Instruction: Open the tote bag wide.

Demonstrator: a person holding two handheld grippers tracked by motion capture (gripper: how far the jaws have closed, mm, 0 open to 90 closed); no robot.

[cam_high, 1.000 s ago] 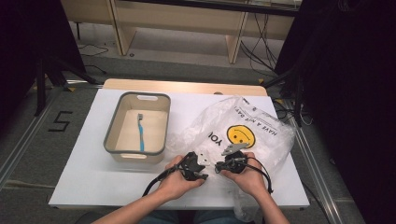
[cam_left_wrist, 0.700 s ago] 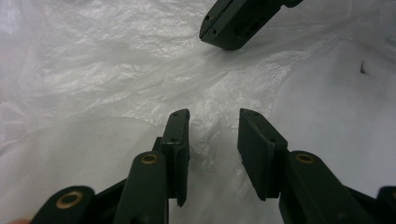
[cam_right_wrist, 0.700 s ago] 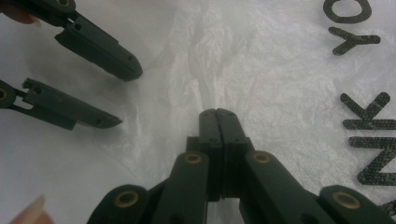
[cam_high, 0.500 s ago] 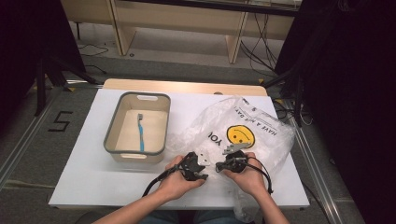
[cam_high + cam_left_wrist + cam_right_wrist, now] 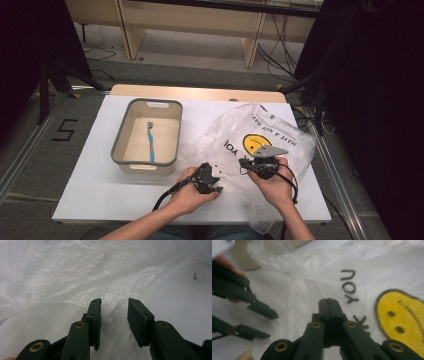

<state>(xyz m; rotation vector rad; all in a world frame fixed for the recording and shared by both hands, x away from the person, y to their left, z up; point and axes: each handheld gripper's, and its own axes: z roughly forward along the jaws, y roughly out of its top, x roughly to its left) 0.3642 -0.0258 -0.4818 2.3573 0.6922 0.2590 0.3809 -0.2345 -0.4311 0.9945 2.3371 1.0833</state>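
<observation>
Since the earlier frames, the right gripper has lifted slightly off the table, its jaws having just closed; in the right gripper view they meet tip to tip, and whether a fold of the plastic bag is pinched between them cannot be told. The left gripper has kept its place, jaws parted over crumpled film without pressing on it. The clear bag, printed with a yellow smiley face, sprawls across the table's right half, down to the near edge. A grey-rimmed bin holding a blue toothbrush stands toward the left, just beside the bag. Both hands come in over the near edge, grippers angled toward each other.
</observation>
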